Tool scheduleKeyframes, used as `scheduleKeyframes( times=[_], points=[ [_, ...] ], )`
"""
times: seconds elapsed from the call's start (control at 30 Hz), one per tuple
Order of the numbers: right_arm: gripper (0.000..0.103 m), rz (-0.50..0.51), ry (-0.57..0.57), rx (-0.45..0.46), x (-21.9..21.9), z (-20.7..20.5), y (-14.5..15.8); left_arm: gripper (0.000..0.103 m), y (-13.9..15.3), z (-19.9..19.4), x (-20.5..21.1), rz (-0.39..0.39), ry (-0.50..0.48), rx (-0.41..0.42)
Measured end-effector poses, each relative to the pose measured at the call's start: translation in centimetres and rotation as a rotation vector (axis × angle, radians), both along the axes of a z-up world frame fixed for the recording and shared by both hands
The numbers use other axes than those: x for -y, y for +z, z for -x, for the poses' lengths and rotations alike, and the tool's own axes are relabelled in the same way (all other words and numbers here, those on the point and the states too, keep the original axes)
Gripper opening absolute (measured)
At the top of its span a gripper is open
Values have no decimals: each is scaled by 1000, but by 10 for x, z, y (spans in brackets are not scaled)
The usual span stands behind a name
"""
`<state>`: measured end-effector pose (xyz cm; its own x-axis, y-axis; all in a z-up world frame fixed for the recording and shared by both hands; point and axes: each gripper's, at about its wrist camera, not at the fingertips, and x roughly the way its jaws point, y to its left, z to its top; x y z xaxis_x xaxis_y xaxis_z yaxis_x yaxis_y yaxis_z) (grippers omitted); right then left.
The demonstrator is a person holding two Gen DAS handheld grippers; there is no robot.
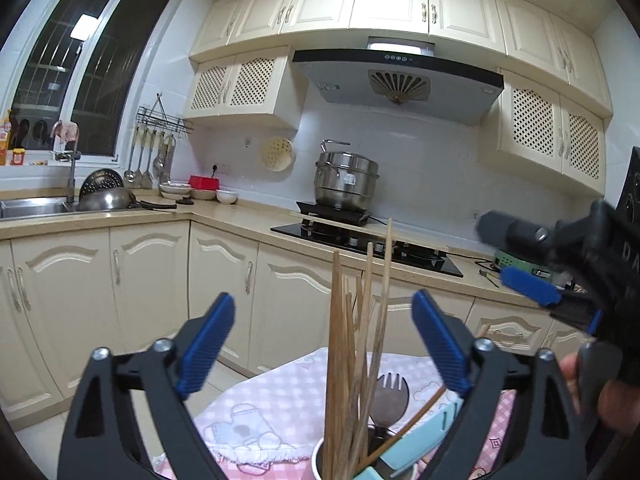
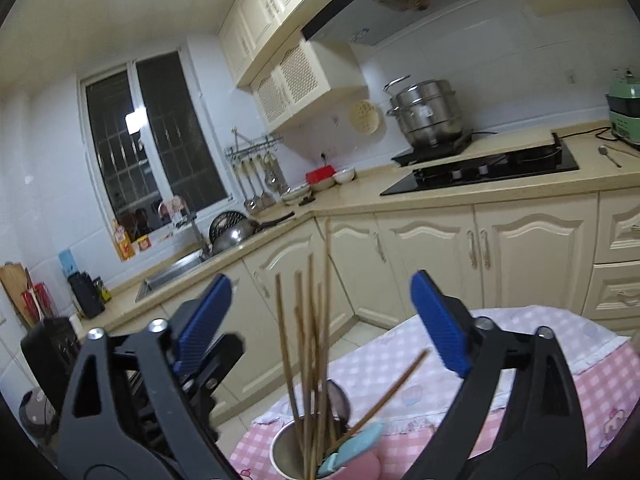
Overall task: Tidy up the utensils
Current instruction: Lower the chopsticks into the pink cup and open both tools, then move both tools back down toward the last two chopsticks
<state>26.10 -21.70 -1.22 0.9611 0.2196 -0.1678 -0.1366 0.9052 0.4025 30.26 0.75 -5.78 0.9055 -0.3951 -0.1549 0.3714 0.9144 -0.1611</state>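
Cream kitchen cabinets (image 1: 152, 264) and a steel steamer pot (image 1: 346, 180) fill the background. On the desk (image 2: 520, 340), covered by a pink checked cloth, a metal cup (image 2: 288, 452) holds upright chopsticks (image 1: 352, 340), a fork (image 1: 390, 394) and a light blue utensil (image 2: 352, 444). Left gripper (image 1: 324, 340) and right gripper (image 2: 320, 324) both stand released, fingers spread either side of the chopsticks, touching nothing.
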Motion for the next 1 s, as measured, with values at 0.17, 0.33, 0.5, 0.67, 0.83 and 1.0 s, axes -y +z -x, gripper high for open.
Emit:
scheduleKeyframes(
  times=[0.17,0.33,0.5,0.67,0.83,1.0],
  points=[
    [97,-7,-26,-33,29,7,4,97,10,19,6,-41,32,-11],
    [97,2,-35,-105,51,10,-3,98,18,37,18,-107,81,-43],
    [97,27,-14,-174,65,13,-17,98,23,53,28,-150,124,-79],
    [97,56,4,-217,75,21,-28,98,27,65,35,-170,152,-118],
    [97,86,20,-262,84,27,-37,98,29,79,43,-189,164,-152],
    [97,107,31,-305,93,32,-48,98,26,87,53,-203,163,-186]
  ],
)
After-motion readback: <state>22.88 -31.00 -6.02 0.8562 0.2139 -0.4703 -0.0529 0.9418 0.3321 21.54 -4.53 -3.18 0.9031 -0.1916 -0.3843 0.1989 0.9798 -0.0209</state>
